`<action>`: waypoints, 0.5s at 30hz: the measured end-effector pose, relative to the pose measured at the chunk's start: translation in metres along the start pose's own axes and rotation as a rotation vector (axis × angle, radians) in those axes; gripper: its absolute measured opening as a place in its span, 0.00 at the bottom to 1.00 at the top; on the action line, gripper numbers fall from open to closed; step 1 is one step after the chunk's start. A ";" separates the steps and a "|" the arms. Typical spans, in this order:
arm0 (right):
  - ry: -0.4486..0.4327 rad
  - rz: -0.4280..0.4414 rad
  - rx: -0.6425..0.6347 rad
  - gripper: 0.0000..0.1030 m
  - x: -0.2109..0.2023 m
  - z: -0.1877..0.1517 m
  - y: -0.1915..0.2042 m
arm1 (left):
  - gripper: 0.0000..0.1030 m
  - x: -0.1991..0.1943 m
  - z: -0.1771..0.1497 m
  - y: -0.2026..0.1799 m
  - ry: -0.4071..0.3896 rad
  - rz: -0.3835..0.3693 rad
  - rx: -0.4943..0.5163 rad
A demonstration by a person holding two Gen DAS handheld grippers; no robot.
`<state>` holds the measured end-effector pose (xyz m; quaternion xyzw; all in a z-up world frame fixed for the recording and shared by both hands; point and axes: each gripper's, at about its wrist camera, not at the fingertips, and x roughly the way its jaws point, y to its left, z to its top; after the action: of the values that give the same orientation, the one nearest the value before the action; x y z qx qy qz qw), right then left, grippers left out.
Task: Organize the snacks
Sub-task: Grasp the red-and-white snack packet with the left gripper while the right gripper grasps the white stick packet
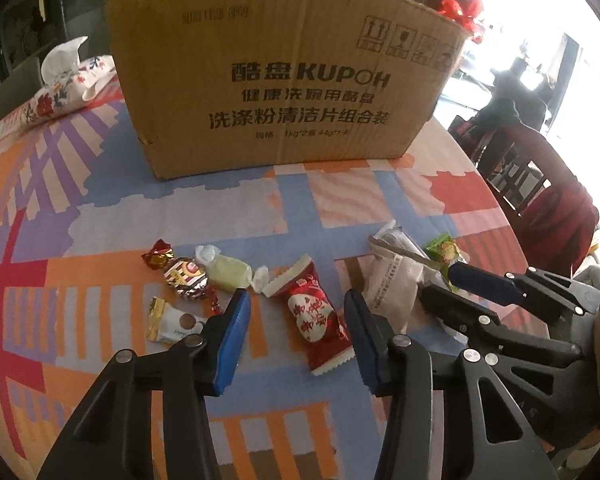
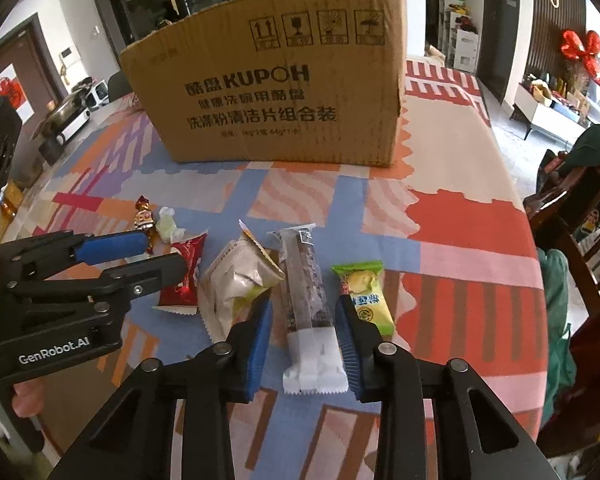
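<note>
A bench (image 2: 452,216) draped in a patchwork cloth carries a cardboard box (image 2: 276,92) and, nearer, a row of wrapped snacks. Picking is judged to be starting — the right claw (image 2: 302,344) is spread around a long dark bar (image 2: 306,300), the left claw (image 1: 298,340) spread around a red packet (image 1: 314,316). Closing, then a lift toward the box, is called for.

The cardboard box (image 1: 284,80) hides its own inside in both views. In the left wrist view the right hand-held gripper (image 1: 444,280) covers part of the green snack packet (image 1: 444,250) and the grey-white packet (image 1: 392,284). The small print on the long clear-wrapped bar (image 2: 306,280) is too blurred to read.
</note>
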<state>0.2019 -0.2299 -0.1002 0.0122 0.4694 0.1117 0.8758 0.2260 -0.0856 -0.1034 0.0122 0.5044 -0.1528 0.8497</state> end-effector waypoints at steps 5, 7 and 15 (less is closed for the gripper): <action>0.009 -0.001 -0.008 0.31 0.007 0.007 0.002 | 0.43 0.009 0.002 0.000 0.027 0.005 -0.011; 0.020 -0.002 -0.003 0.30 0.012 0.009 0.002 | 0.42 0.012 0.001 -0.001 0.037 0.004 -0.008; 0.024 -0.002 0.012 0.20 0.014 0.006 0.004 | 0.23 0.016 0.001 -0.005 0.050 -0.015 0.000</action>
<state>0.2140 -0.2224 -0.1078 0.0154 0.4807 0.1082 0.8701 0.2330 -0.0946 -0.1161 0.0120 0.5257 -0.1588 0.8356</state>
